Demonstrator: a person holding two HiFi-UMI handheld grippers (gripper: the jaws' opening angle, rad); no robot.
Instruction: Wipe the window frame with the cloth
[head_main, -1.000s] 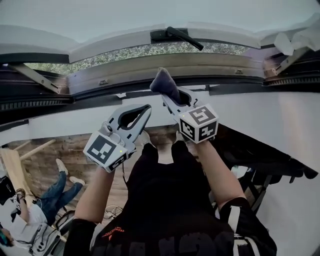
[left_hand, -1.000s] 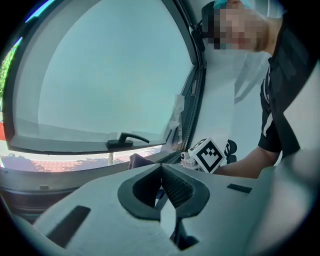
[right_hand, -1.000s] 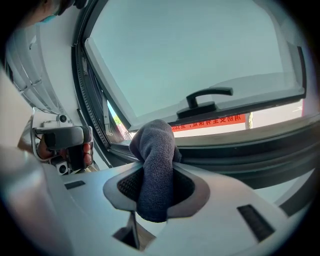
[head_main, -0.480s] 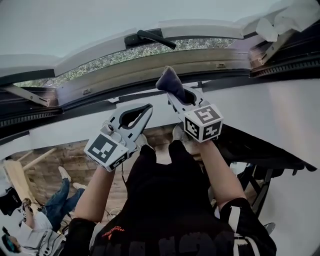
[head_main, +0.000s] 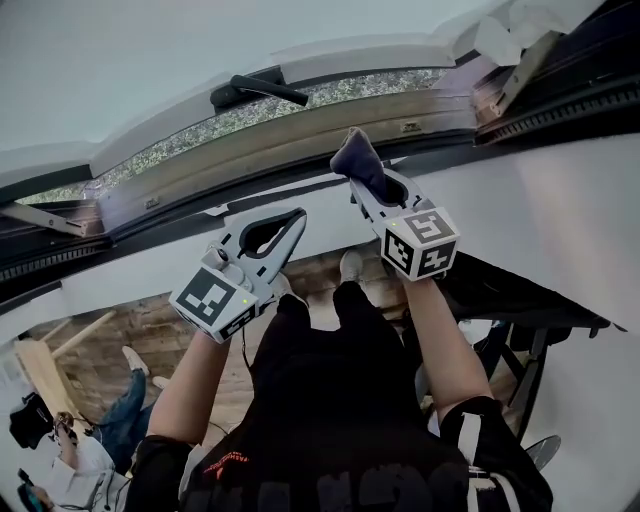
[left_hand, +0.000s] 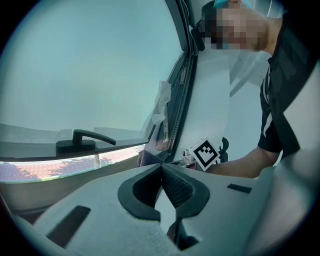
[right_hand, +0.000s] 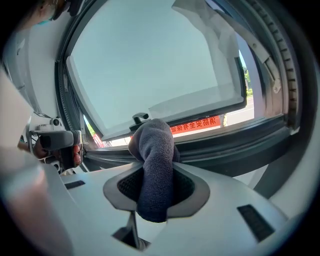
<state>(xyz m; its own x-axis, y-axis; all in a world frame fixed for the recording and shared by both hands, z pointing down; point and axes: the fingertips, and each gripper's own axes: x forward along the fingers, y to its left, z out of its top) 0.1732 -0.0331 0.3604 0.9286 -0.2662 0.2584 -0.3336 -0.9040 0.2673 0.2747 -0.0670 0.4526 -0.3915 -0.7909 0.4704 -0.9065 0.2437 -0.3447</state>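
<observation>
Right tongs (head_main: 368, 188) clamped on the cloth (head_main: 354, 158). Its wad sits at the lower rail of the window frame (head_main: 280, 130), upper middle of the head view; I can't confirm contact. Left tongs (head_main: 292, 222) closed, empty, lower left of it. I'd call it mid-wipe: no visibly cleaned stretch, most of the rail left. Cloth: dark grey-blue, napped, bunched into a rounded nub beyond the tips.

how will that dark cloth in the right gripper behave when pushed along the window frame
Probably soft and floppy: the cloth bulges and folds where the right gripper pinches it. Its fuzzy knit would likely drag, not slip, on the window frame.
</observation>
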